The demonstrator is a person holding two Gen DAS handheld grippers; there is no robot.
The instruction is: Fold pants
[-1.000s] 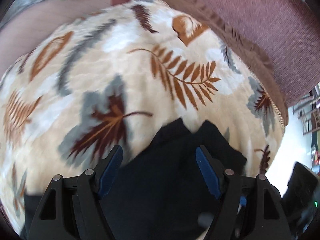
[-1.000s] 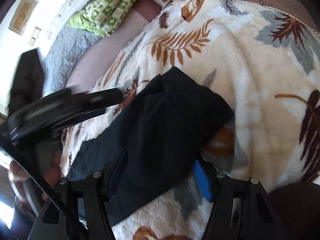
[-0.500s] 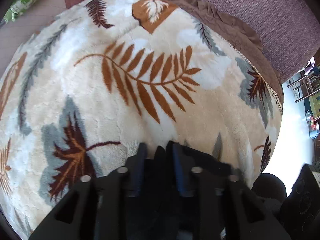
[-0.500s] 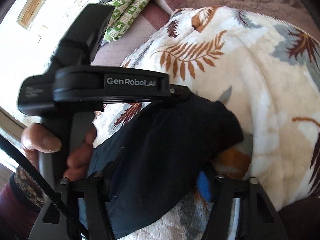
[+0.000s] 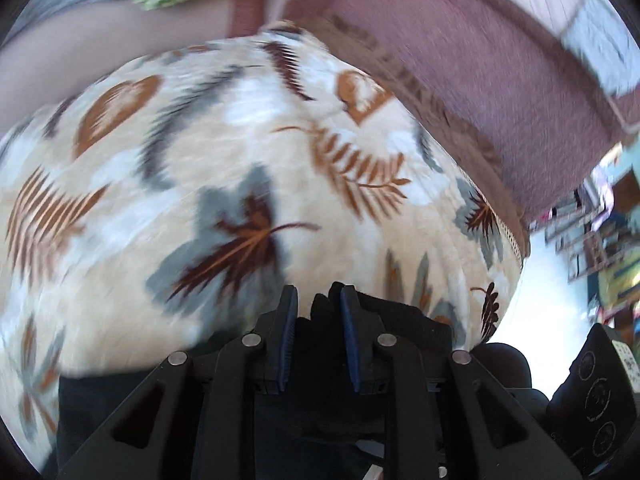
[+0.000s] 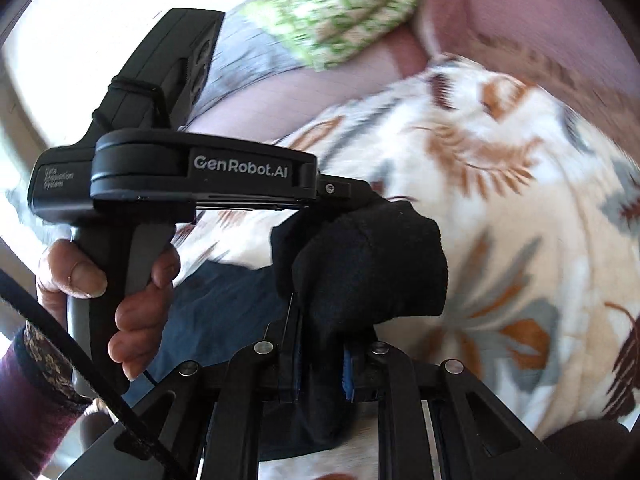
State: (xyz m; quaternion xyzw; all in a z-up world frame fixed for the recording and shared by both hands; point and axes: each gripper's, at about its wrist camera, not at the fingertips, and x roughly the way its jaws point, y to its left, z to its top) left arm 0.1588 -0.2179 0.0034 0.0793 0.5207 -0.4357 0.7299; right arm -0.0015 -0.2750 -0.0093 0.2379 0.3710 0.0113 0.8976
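Left gripper (image 5: 318,300) stood narrow, blue pads pinched on a fold of the black fabric pants (image 5: 400,320), which bunched up between and behind the jaws. Right gripper (image 6: 320,354) was closing, its jaws narrow, with a thick wad of the same dark cloth pressed between the pads and bulging out above them.

Landmark: the cream plush blanket with brown and grey leaf print (image 5: 240,152). Pants lay on its near part; the gripped end was raised off it, the rest trailing back toward the person. A green-and-white patterned cloth (image 6: 344,12) sat beyond the blanket's far edge. A mauve ribbed cover (image 5: 460,60) ran along its far side.

In the right wrist view the person's left hand (image 6: 120,288) held the black handle of the other tool, which sat just above the raised bundle; a dark patterned sleeve (image 6: 36,360) showed at the wrist.

Step, as judged: both ends of one edge were gripped and lifted, so a fold-over was under way. Both views were blurred.

Next move would call for carrying the two grips together across the blanket, keeping the edge taut and level, then laying it onto the cloth beneath before letting go. Uneven travel would likely skew the fold.
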